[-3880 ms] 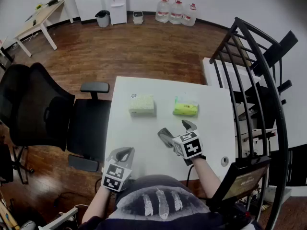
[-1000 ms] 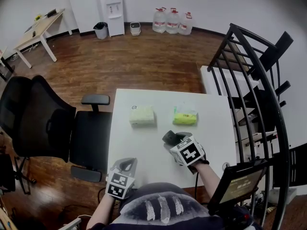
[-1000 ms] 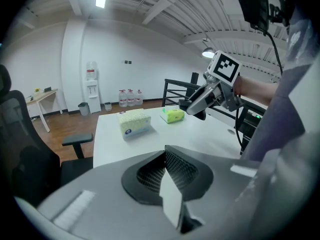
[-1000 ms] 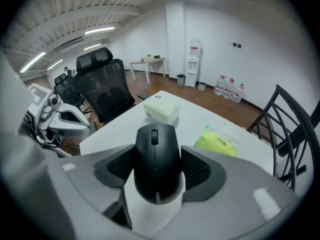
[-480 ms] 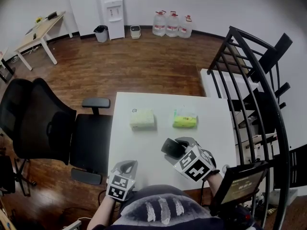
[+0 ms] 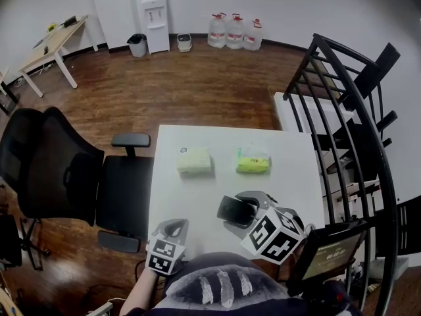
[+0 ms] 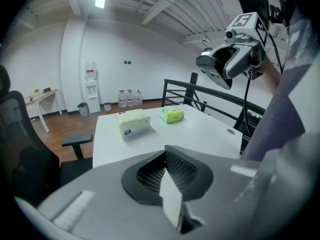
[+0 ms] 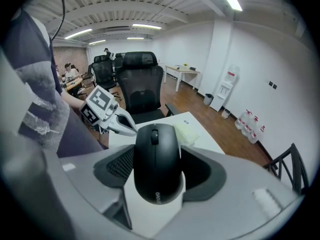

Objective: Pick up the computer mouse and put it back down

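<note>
My right gripper (image 6: 241, 211) is shut on the black computer mouse (image 6: 233, 210) and holds it in the air above the near right part of the white table (image 6: 197, 196). In the right gripper view the mouse (image 8: 156, 169) fills the space between the two pads, scroll wheel pointing away. The left gripper view shows the mouse (image 7: 214, 69) high up, clear of the tabletop. My left gripper (image 6: 172, 229) rests at the table's near left edge, pads (image 7: 175, 166) together with nothing between them.
A pale yellow tissue box (image 6: 194, 160) and a green tissue pack (image 6: 252, 164) lie at the table's far side. A black office chair (image 6: 59, 163) stands to the left. A black railing (image 6: 348, 110) and a screen (image 6: 329, 252) stand to the right.
My right gripper has risen with the mouse, rolled, and drifted nearer to the person. The left gripper has stayed where it was.
</note>
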Motion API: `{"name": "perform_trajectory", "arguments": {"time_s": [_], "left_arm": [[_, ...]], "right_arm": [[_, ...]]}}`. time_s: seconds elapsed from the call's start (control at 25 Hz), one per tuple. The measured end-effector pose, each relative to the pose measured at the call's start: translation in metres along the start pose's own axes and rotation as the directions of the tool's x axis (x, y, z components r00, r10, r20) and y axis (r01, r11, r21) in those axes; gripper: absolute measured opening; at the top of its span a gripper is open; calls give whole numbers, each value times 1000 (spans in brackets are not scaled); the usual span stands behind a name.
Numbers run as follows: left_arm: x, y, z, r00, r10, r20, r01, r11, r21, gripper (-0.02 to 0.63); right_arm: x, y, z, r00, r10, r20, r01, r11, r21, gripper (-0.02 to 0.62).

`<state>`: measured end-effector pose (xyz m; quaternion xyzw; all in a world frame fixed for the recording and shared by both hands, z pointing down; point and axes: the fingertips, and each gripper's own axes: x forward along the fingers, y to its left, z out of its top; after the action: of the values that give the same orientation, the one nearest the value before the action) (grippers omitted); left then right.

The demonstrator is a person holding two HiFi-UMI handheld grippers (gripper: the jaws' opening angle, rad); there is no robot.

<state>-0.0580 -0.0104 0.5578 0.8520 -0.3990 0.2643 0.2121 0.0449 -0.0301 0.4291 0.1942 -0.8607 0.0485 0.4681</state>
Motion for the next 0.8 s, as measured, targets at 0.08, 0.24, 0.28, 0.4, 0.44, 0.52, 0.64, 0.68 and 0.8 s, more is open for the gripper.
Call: {"name": "perform_trajectory", "arguments": {"time_s": [0.08,0.24,0.28,0.4,0.44,0.52,0.64,0.68,0.8], "left_arm": [[0,0,0,1000,0,0,0,1000,-1,15],[0,-1,1,1000,-2,-1,2,1000,0,15],[0,-2,1,1000,-2,-2,2,1000,1,15],[2,-2,0,1000,-7,-3,7,1000,4,15],[1,-2,0,1000,-8,-2,8,1000,6,15],[0,-2,0,1000,-9,-1,9,1000,10,15],[0,-3,1,1000,-8,-4,8,1000,16,15],[0,-4,2,1000,-7,-5,7,1000,20,15],[0,-4,4,1000,-4,-7,4,1000,29,15]], "right_arm": [[-4,2,1,1000,-2,-9,2,1000,-28,295],[-14,2,3,1000,-14,-5,14,998,-57,295],[-15,1,4,1000,-16,-3,16,998,-60,295],[-18,2,7,1000,-14,0,14,997,-78,295],[-18,3,8,1000,-13,2,13,996,-85,295],[-18,5,9,1000,-11,5,11,995,-97,295],[-19,5,9,1000,-8,3,8,994,-107,295],[-20,4,10,1000,-8,1,8,994,-106,295],[-19,1,9,1000,-7,1,7,993,-117,295]]}}
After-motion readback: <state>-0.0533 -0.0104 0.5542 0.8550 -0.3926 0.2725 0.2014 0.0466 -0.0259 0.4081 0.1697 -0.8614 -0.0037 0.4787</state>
